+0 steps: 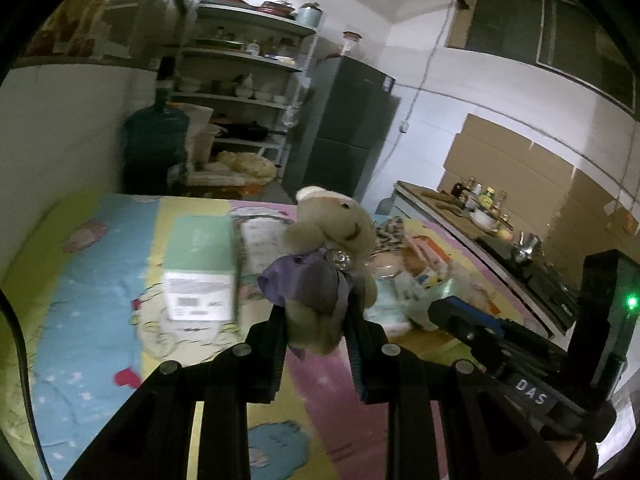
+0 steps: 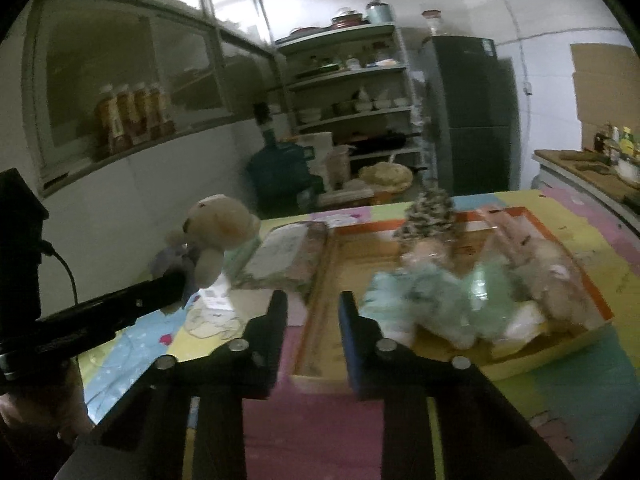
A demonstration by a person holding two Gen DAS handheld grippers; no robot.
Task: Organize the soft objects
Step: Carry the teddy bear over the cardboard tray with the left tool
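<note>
The left gripper (image 1: 316,320) pinches a small plush bear (image 1: 326,256) by its lower body: the ribbed black fingers (image 1: 278,332) press into the beige pile from both sides, and the bear stands upright above them at the centre of the left view, lifted clear of the mat (image 1: 100,288). The bear is fuzzy and rounded, with a shiny purple fabric bow and a glittery stone at its neck. The mat is a smooth patchwork of blue, yellow and pink with cartoon prints, and a pale green carton (image 1: 200,264) with a white barcode end lies on it at centre left, behind the bear. The right view shows the same bear (image 2: 218,232) from the side at left centre, at the tip of the left gripper (image 2: 188,280), which reaches in from the left edge. The right gripper (image 2: 314,308) has its fingers drawn close with a narrow gap and nothing between them; they are blurred. Beyond them, only this view shows the whole shallow cardboard tray (image 2: 316,320) with an orange rim, which fills the centre right. Inside lie a fluffy mint-green toy (image 2: 432,292), a tan plush (image 2: 540,272) and a leopard-print piece (image 2: 432,212), all soft-edged and blurred. The left view shows this pile only partly, behind the bear at right.
</note>
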